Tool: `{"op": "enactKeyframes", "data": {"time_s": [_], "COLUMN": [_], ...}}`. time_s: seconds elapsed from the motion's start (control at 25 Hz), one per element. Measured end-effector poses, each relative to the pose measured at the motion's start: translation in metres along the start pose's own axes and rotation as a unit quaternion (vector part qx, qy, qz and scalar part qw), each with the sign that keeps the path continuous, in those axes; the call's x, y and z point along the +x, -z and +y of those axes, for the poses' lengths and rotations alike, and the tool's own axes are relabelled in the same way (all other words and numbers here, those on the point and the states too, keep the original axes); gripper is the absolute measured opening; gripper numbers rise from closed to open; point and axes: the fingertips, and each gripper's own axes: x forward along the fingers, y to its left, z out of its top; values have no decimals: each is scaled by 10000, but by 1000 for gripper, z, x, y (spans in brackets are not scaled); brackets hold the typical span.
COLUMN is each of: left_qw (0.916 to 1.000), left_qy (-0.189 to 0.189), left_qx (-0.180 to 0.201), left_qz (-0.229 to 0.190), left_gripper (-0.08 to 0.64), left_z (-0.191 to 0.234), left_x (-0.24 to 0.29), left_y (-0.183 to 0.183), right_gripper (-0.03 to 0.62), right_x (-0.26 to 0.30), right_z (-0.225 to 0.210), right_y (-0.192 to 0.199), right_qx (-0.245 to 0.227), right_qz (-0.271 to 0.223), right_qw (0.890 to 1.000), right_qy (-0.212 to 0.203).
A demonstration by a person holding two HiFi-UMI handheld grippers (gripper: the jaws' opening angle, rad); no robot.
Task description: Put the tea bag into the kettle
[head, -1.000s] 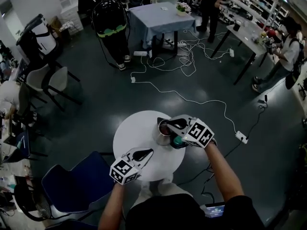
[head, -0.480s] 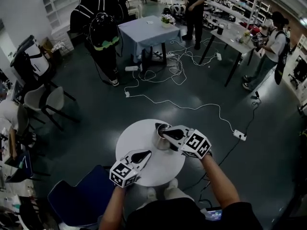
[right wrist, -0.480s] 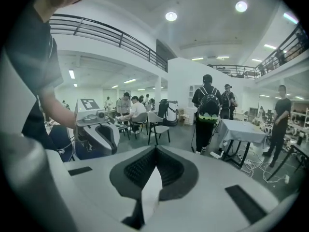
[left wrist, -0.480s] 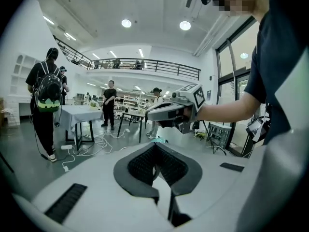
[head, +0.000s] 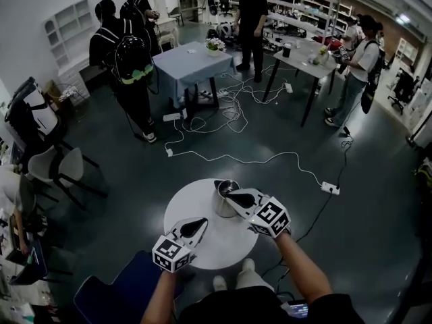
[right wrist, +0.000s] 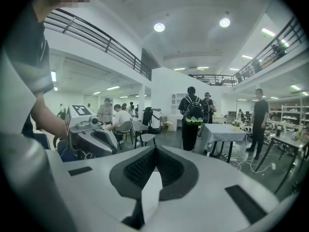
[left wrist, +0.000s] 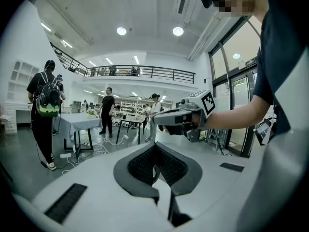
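Note:
A small metal kettle (head: pixel 221 204) stands on the round white table (head: pixel 192 201), towards its right back. My right gripper (head: pixel 229 195) reaches over the kettle's open top with its jaws shut; in the right gripper view (right wrist: pixel 155 150) the pads meet with nothing visible between them. My left gripper (head: pixel 204 221) hovers over the table's front left, short of the kettle, and its pads (left wrist: pixel 145 166) are also shut on nothing. Each gripper shows in the other's view: the right gripper (left wrist: pixel 161 120) and the left gripper (right wrist: pixel 107 146). No tea bag shows in any view.
A blue chair (head: pixel 115 289) stands at the table's front left. White cables (head: pixel 229 123) and a power strip (head: pixel 329 187) lie on the dark floor behind. Farther back are a cloth-covered table (head: pixel 185 63), a desk (head: pixel 304 49) and several standing people.
The head view has tilted up, so the table sits lower in the picture and more of the room shows. Both grippers hold almost the same places over the table and kettle.

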Motion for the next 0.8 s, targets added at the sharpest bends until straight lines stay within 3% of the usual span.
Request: {"op": "enactKeyframes", "data": {"time_s": [0.36, 0.6, 0.8], "left_qw": [9995, 9991, 9990], "left_qy": [279, 372, 421], "left_qx": [84, 48, 48], "left_qz": [-120, -172, -171], "left_gripper": [15, 16, 16], "left_z": [-22, -24, -32], "left_x": [-22, -33, -33], "left_y": [1, 0, 1], "right_gripper": [19, 20, 20], "right_x": [-21, -21, -23], "right_z": [34, 61, 73], "right_y": [-7, -17, -13], "right_qx": [211, 183, 195], "right_qz": [-328, -618, -540], "right_qw": [9980, 9967, 9973], "right_qy": [503, 496, 450]}}
